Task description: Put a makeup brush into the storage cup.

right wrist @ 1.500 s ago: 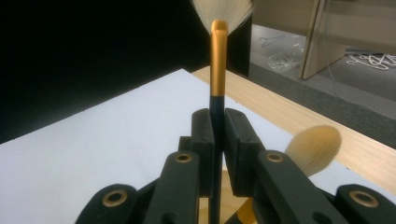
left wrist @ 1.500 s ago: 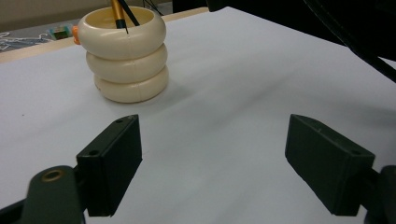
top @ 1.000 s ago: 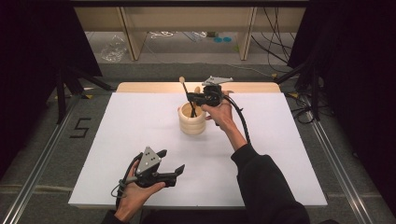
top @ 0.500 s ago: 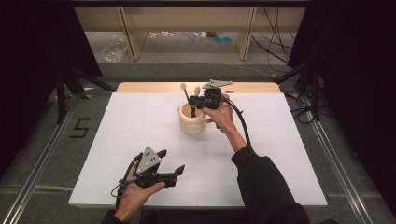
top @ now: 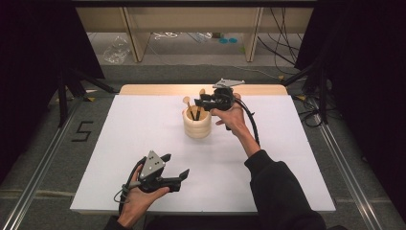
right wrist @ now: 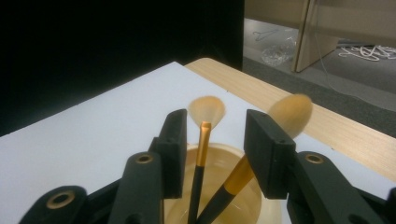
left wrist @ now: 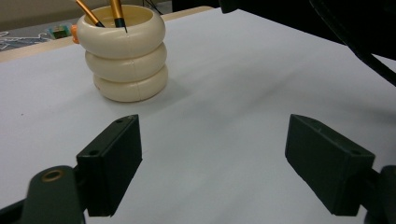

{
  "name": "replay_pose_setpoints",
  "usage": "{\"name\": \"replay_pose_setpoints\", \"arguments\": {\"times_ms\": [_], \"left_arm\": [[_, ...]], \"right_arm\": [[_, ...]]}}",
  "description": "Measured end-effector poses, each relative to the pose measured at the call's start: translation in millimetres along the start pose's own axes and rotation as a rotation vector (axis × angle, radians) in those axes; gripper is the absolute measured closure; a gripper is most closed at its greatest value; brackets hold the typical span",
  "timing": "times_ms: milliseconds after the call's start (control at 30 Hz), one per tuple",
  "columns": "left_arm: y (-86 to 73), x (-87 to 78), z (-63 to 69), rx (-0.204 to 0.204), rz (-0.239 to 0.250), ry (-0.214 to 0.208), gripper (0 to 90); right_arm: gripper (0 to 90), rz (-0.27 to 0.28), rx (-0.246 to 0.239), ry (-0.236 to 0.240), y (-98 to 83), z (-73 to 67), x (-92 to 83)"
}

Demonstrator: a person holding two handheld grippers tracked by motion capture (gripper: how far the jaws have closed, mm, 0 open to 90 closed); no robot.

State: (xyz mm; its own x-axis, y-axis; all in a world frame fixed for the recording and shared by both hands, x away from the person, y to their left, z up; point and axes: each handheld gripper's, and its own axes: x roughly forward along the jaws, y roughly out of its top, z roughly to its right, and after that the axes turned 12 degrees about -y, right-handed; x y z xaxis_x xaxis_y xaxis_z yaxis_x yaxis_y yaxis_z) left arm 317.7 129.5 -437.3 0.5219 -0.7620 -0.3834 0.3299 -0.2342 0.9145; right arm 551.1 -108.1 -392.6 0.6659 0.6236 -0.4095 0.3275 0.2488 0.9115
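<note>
Cream ringed holder (top: 197,124) contains two makeup brushes (right wrist: 203,140), bristles up, handles leaning; right gripper (right wrist: 212,135) part-open around them, gripping nothing; left gripper (left wrist: 212,163) wide, empty.

White-topped table (top: 119,143), cream ringed holder (top: 197,123) standing on it

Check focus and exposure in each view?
High view: evenly lit white table, black surroundings. Left gripper view: cream ringed holder sharp, near jaws soft. Right gripper view: dim, round tan brush head blurred, fan brush soft.
</note>
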Motion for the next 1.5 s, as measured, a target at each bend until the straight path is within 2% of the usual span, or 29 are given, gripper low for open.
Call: {"name": "replay_pose_setpoints", "arguments": {"times_ms": [133, 267, 367, 500, 567, 700, 767, 933, 1500], "left_arm": [[0.0, 0.0, 0.2, 0.000, -0.001, 0.000, 18.7], [-0.1, -0.4, 0.0, -0.001, 0.001, 0.001, 18.6], [-0.2, -0.2, -0.1, -0.002, 0.001, 0.001, 18.7], [-0.1, -0.4, 0.0, -0.001, 0.000, 0.001, 18.6], [-0.2, -0.4, -0.3, -0.002, 0.000, 0.002, 18.7], [-0.3, -0.4, -0.5, -0.002, 0.000, 0.003, 18.7], [-0.4, -0.2, -0.4, -0.003, -0.001, 0.003, 18.6], [-0.5, -0.5, -0.6, -0.002, -0.001, 0.005, 18.6], [-0.7, -0.4, -0.5, -0.002, 0.000, 0.006, 18.7]], "right_arm": [[55.9, 0.002, 0.011, -0.004, 1.9, -1.8, -4.6], [52.6, -0.001, -0.006, -0.009, 4.0, -3.3, -8.7], [50.1, -0.012, 0.004, -0.009, 5.7, -5.2, -13.0], [44.9, -0.020, -0.025, -0.016, 7.1, -8.9, -17.4], [43.2, -0.015, -0.020, -0.012, 7.4, -10.5, -19.9], [34.5, -0.021, -0.006, -0.008, 9.4, -13.0, -26.5], [29.0, -0.027, -0.006, -0.022, 10.4, -14.5, -30.8], [24.6, -0.031, -0.011, -0.030, 11.3, -17.4, -39.2], [22.5, -0.006, -0.009, -0.034, 5.0, -17.9, -67.9]]}}
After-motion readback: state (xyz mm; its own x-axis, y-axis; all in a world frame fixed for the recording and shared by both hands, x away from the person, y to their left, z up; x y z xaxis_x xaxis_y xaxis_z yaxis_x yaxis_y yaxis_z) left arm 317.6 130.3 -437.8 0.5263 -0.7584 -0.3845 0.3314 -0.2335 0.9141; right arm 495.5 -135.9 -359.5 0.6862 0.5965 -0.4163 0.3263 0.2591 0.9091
